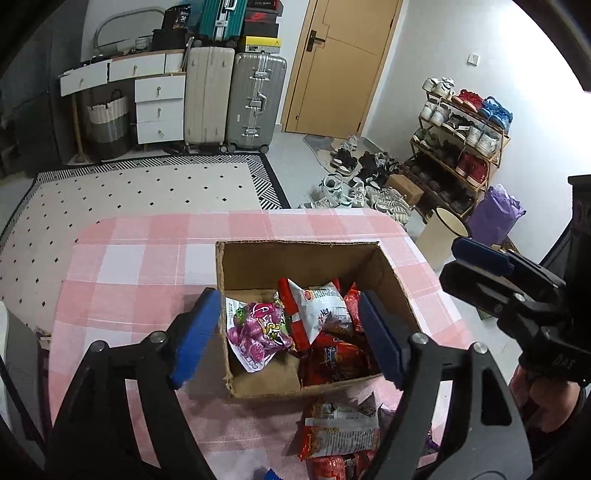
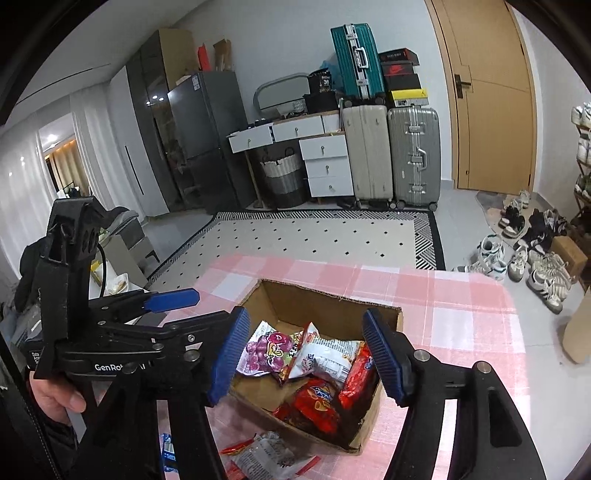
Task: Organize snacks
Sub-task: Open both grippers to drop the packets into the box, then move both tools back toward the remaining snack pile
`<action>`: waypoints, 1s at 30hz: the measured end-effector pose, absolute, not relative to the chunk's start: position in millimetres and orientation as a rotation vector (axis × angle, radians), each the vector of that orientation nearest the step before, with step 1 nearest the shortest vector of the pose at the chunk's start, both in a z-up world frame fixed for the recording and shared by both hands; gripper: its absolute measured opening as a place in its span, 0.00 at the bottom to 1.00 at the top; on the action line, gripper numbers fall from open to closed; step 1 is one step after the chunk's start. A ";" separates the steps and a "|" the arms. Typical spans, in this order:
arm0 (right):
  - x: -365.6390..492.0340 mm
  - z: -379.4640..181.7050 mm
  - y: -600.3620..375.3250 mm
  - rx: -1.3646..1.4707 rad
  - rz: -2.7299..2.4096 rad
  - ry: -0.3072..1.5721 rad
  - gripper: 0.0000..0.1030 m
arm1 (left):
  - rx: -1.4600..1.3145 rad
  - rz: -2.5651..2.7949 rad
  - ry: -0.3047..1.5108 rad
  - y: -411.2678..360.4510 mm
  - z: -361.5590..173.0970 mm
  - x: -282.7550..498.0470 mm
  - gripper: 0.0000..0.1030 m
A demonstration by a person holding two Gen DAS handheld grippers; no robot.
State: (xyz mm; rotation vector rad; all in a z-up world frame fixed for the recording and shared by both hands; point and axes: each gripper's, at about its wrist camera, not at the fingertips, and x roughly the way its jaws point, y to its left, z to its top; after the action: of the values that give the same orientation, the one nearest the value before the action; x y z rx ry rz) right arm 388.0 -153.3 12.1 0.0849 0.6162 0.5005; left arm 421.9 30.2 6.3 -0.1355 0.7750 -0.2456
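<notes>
- Loose snack packets (image 1: 338, 432) lie on the pink-checked counter (image 1: 122, 280) at 6 o'clock of the cardboard box (image 1: 258, 266).
- Both left tongs (image 1: 288, 336) and right tongs (image 2: 306, 354) hang released, empty, over the filled box.
- Best lower onto one packet's middle, pinch squarely.

"GenRob", partly hidden, on the left hand-held gripper (image 2: 173, 299), "36" on a dark bag (image 1: 176, 16) atop the drawers
</notes>
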 end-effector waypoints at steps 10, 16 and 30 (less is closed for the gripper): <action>355.6 29.4 -150.1 0.061 0.508 0.576 0.68 | -0.105 -0.218 0.728 30.9 33.8 368.3 0.78; 332.1 40.4 -150.2 0.056 0.509 0.554 0.72 | -0.088 -0.207 0.708 29.0 48.4 341.3 0.79; 260.7 60.0 -161.7 0.045 0.520 0.487 0.87 | -0.058 -0.198 0.650 20.6 79.2 263.4 0.83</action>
State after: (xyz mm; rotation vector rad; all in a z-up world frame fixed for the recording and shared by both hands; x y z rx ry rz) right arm 260.7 -161.7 60.0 0.0446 0.4871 0.5198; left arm 263.4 20.6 79.2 -0.0578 0.6495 -0.1975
